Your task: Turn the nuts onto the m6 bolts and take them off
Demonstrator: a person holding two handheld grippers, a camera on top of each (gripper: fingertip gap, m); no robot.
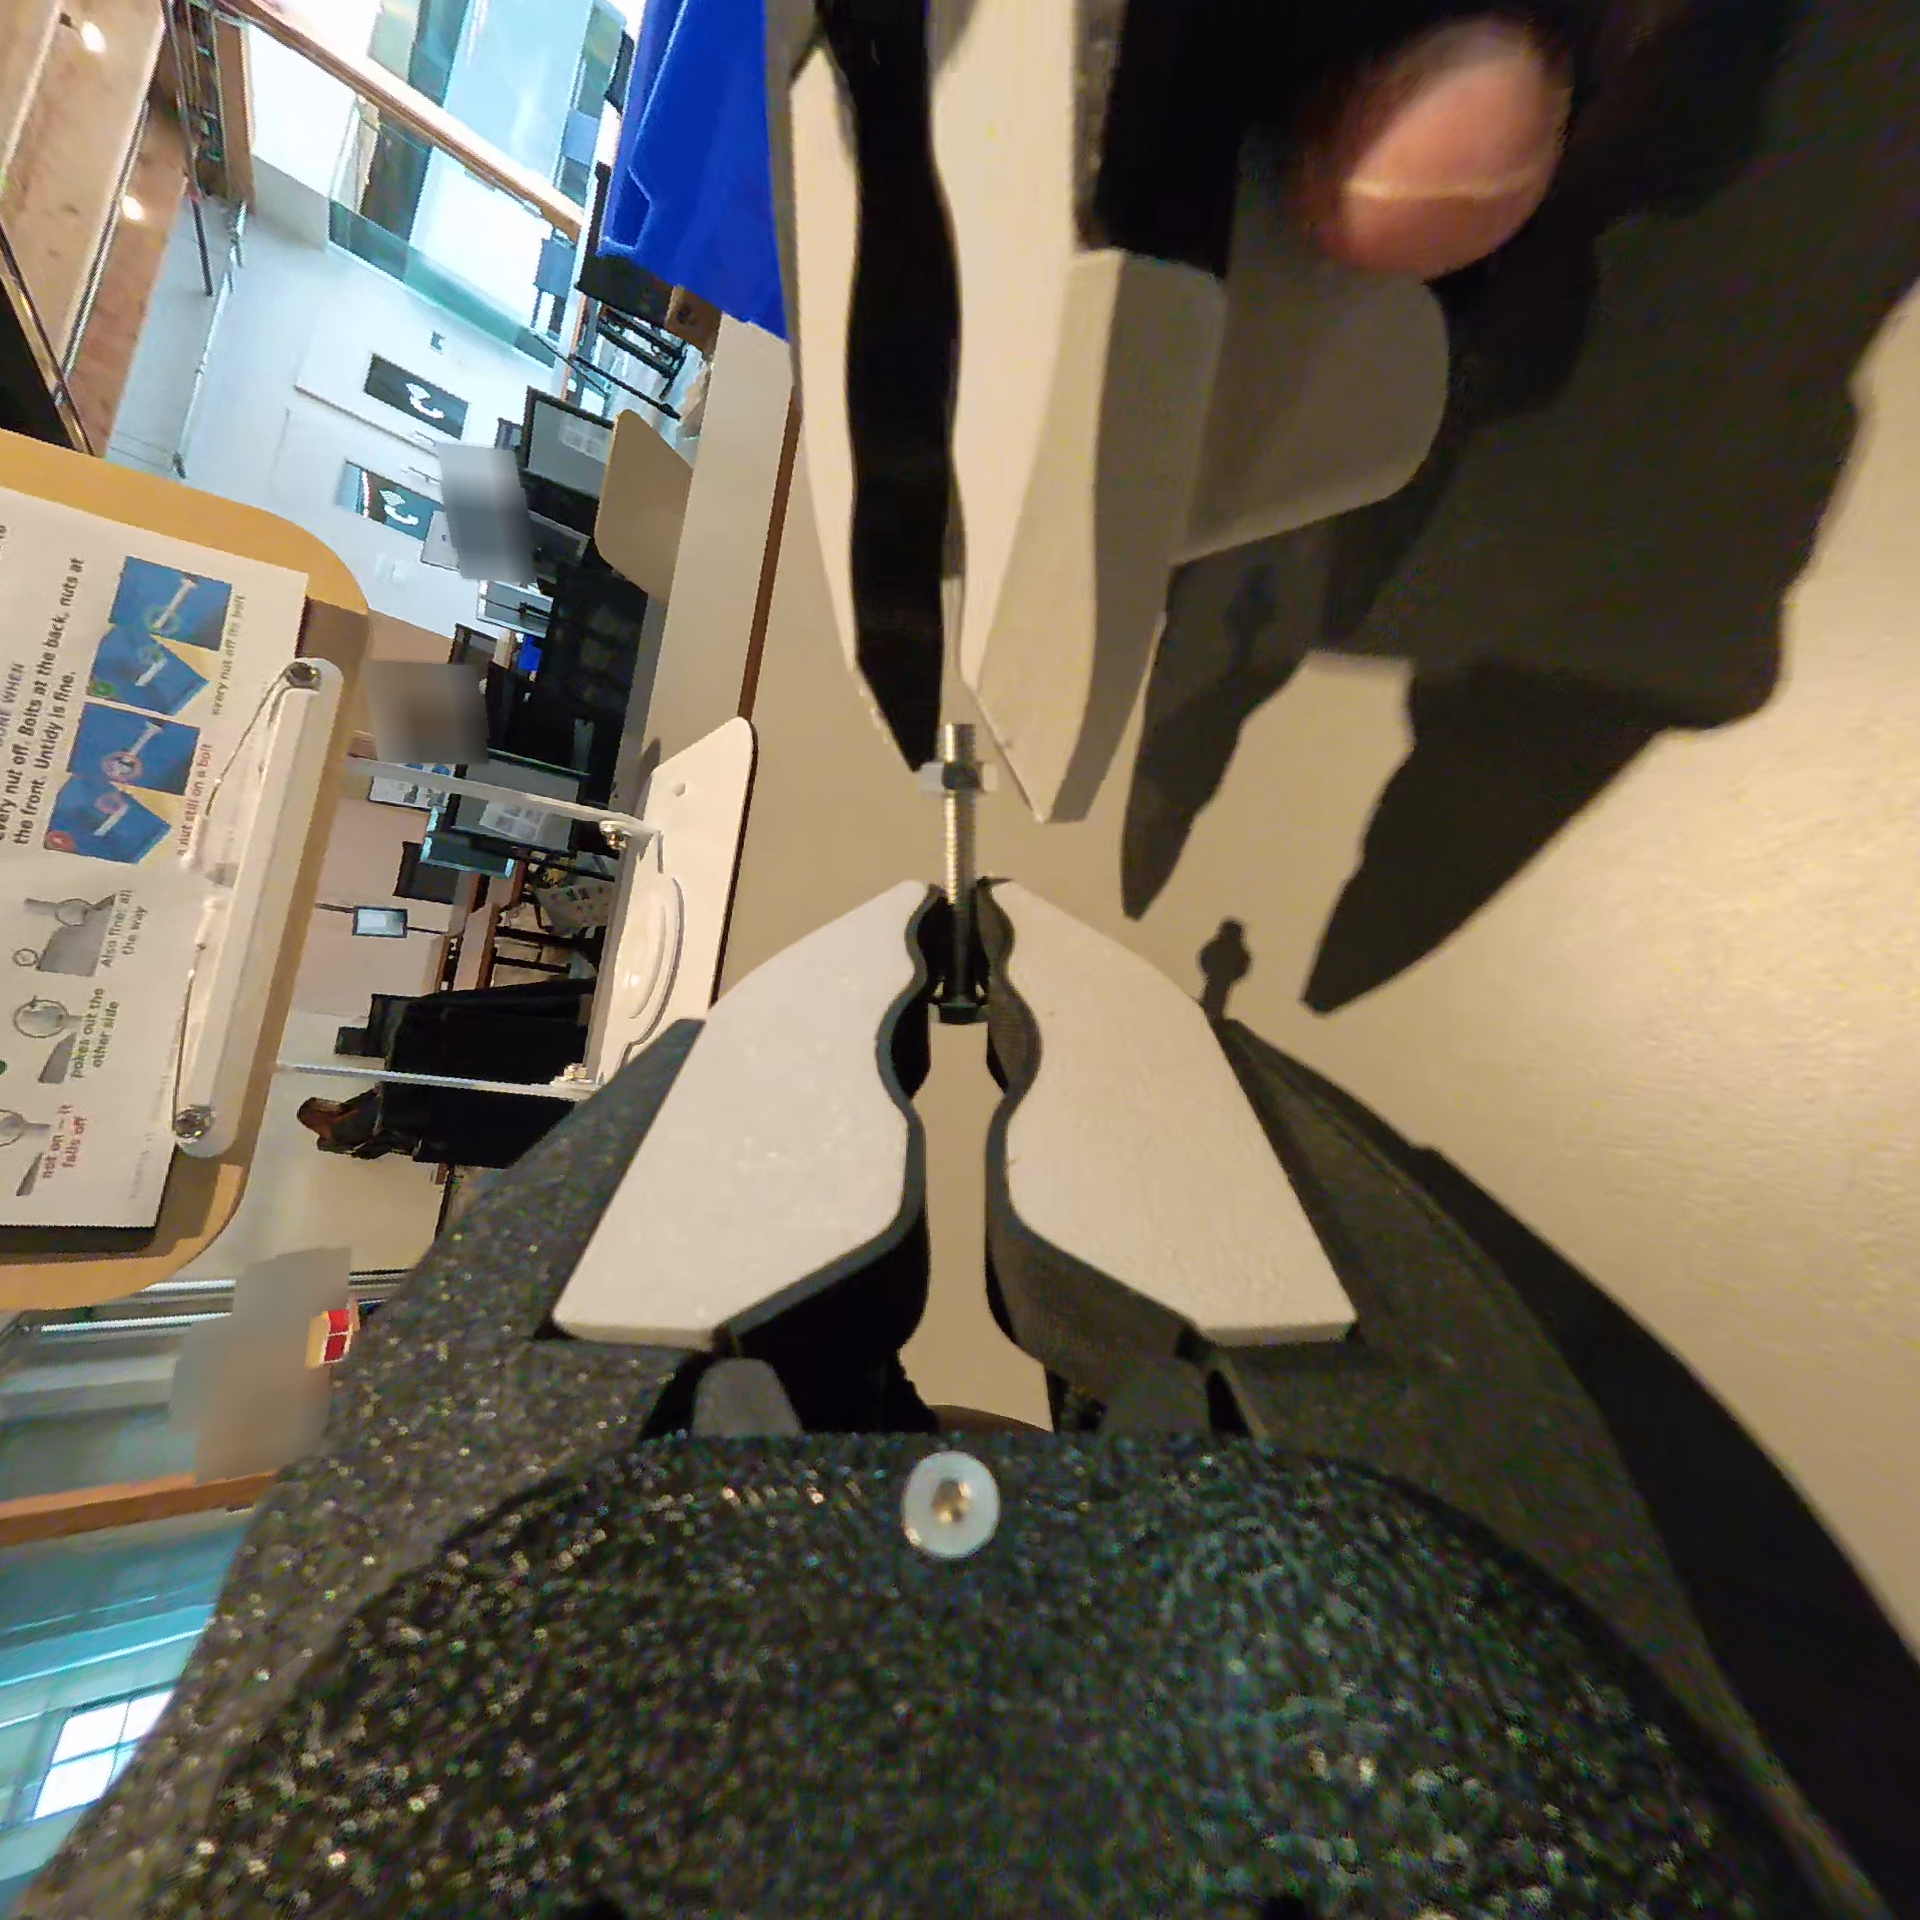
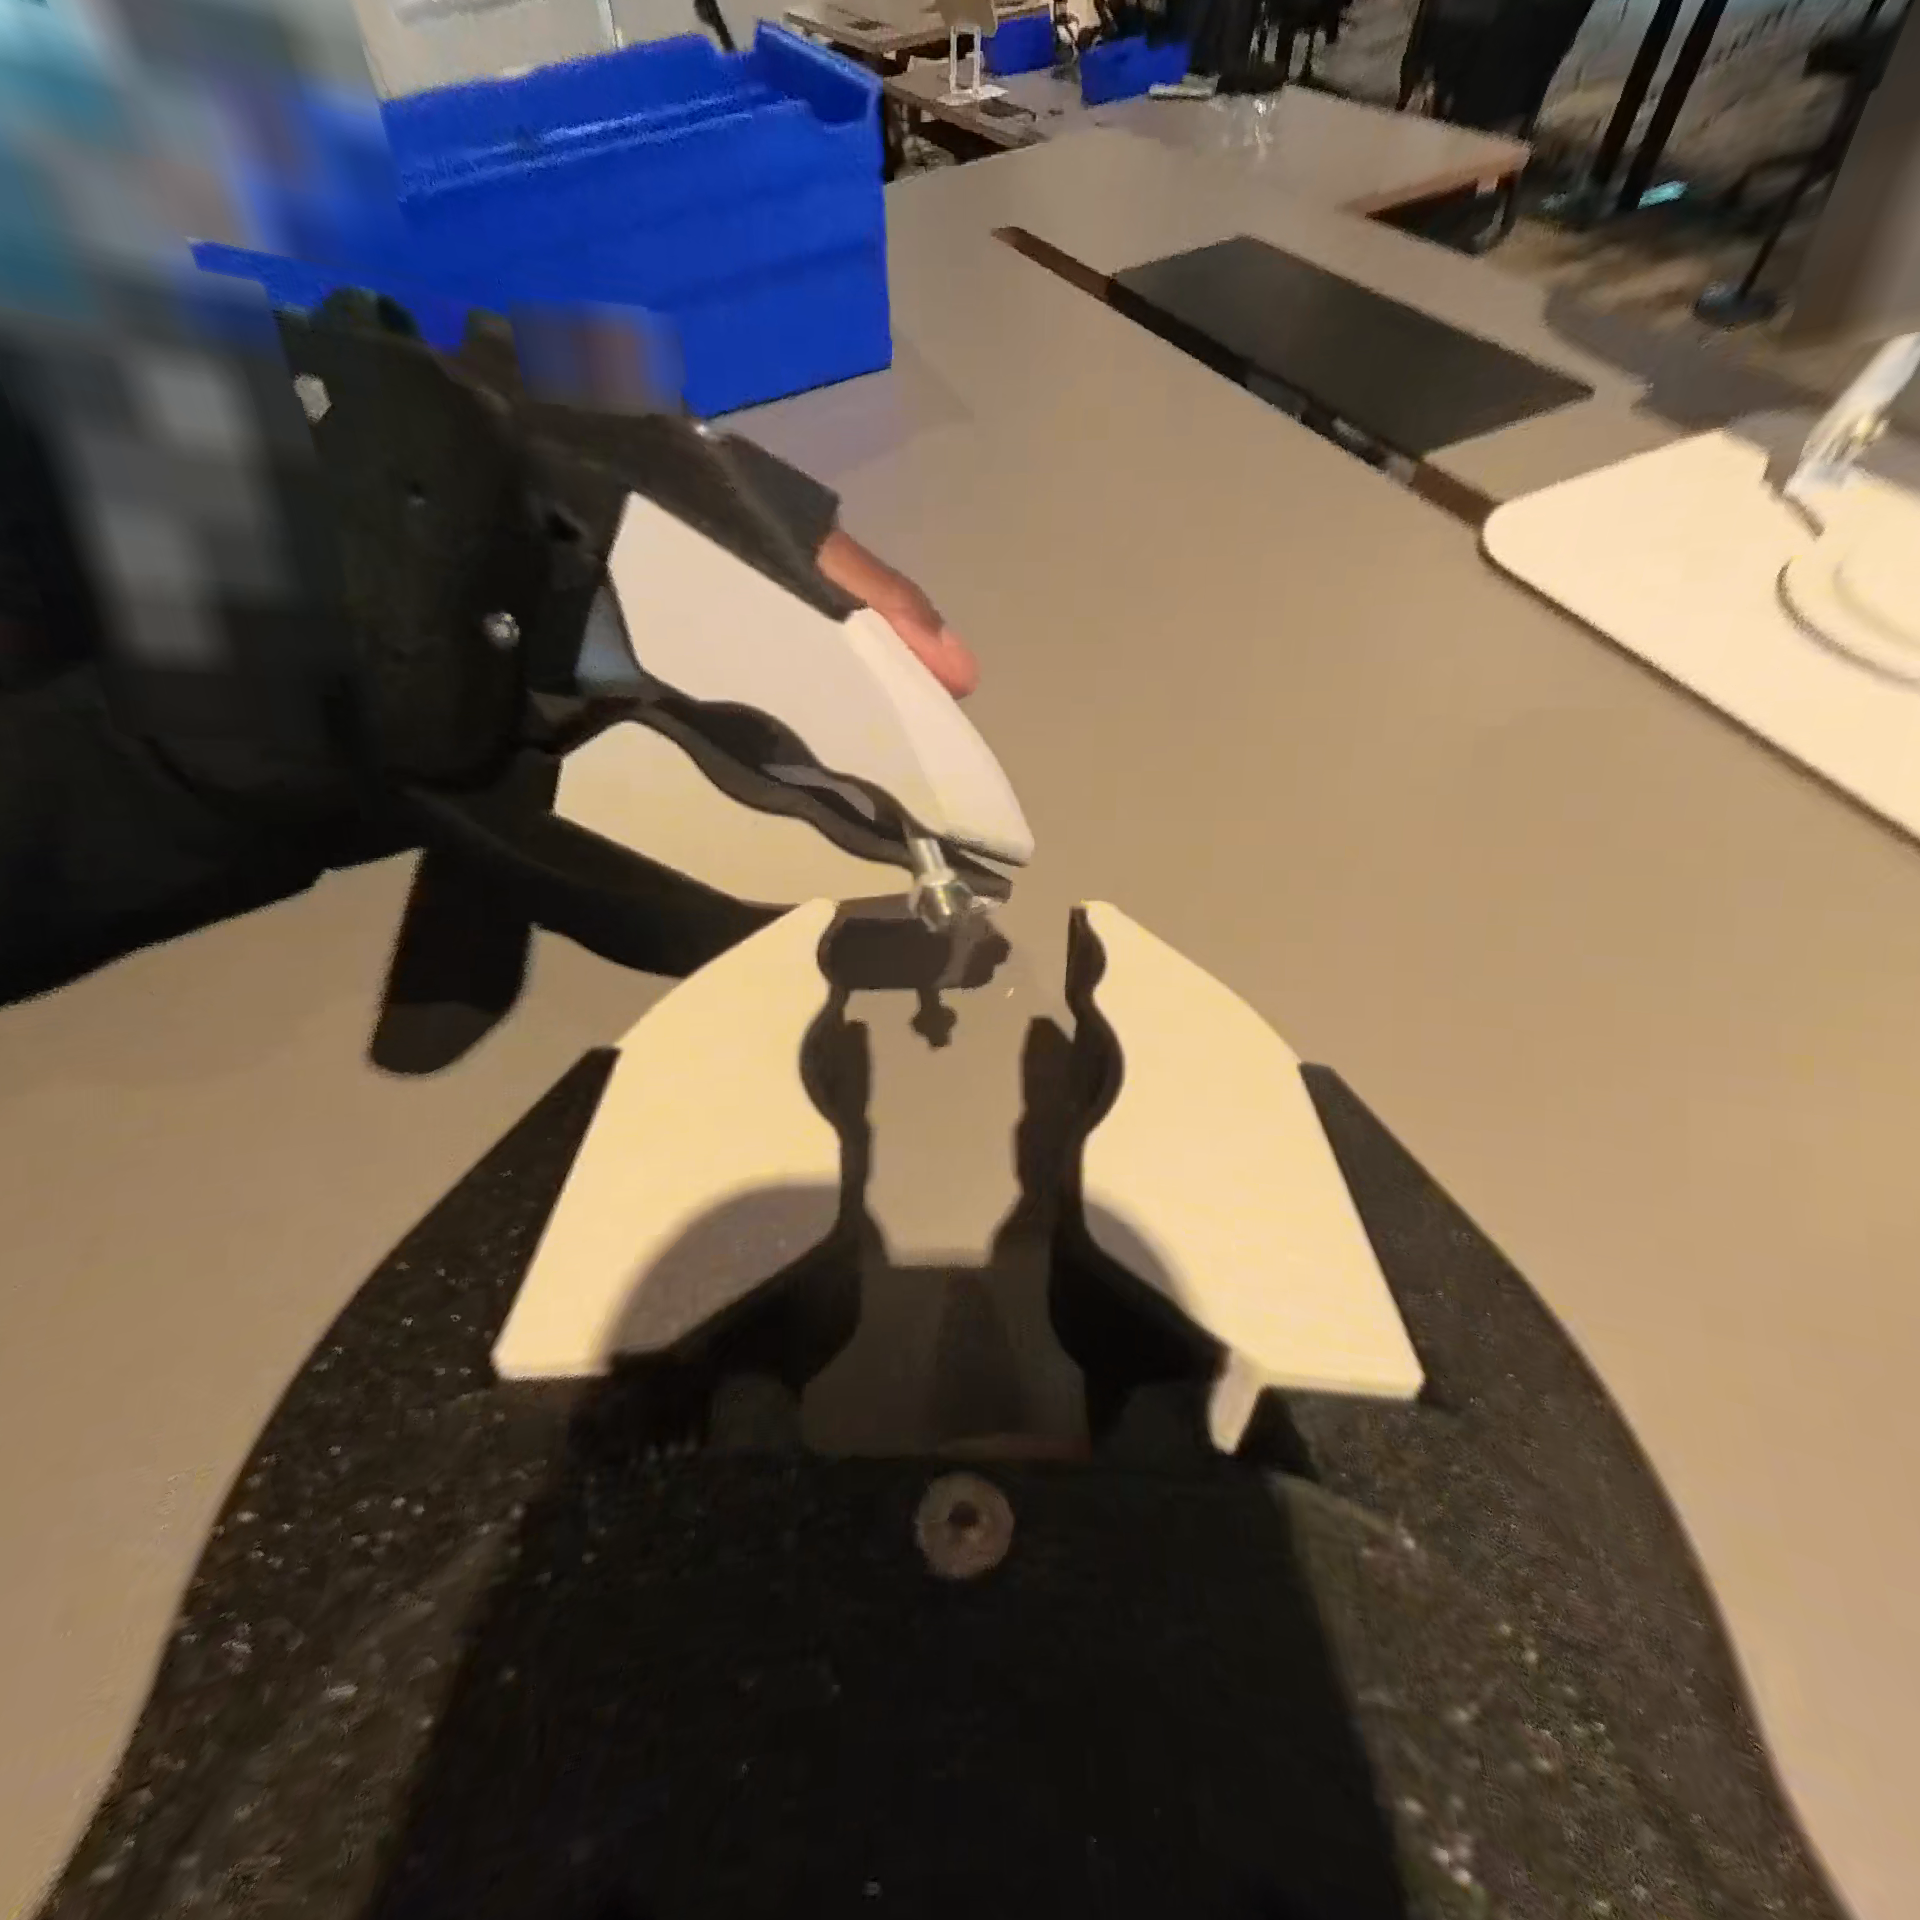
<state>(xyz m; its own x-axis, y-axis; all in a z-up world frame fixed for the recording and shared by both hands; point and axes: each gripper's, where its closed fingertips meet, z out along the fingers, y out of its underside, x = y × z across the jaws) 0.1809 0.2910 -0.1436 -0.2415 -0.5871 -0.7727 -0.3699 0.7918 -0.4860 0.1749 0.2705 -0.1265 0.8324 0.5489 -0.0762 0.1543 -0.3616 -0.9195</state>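
My left gripper (image 1: 961, 891) is shut on an m6 bolt (image 1: 958, 842). It grips the bolt near its head, and the threaded shaft points forward out of the tips. A silver nut (image 1: 958, 774) sits on the shaft near its free end. My right gripper (image 1: 982, 779) comes in from the far side with one fingertip on each side of the nut. In the right wrist view the right gripper (image 2: 956, 914) is open with a wide gap. There the left gripper (image 2: 977, 862) holds the bolt (image 2: 935, 888) just at that gap. The view is blurred.
The grey table (image 2: 1247, 831) lies below both grippers. A blue bin (image 2: 644, 208) stands at the back left, with a black mat (image 2: 1340, 332) behind. A white board with a round dish (image 2: 1662, 582) is at the right. An instruction sheet on a wooden board (image 1: 104, 831) stands nearby. Only a small space, under 4 cm, lies between the two pairs of fingers.
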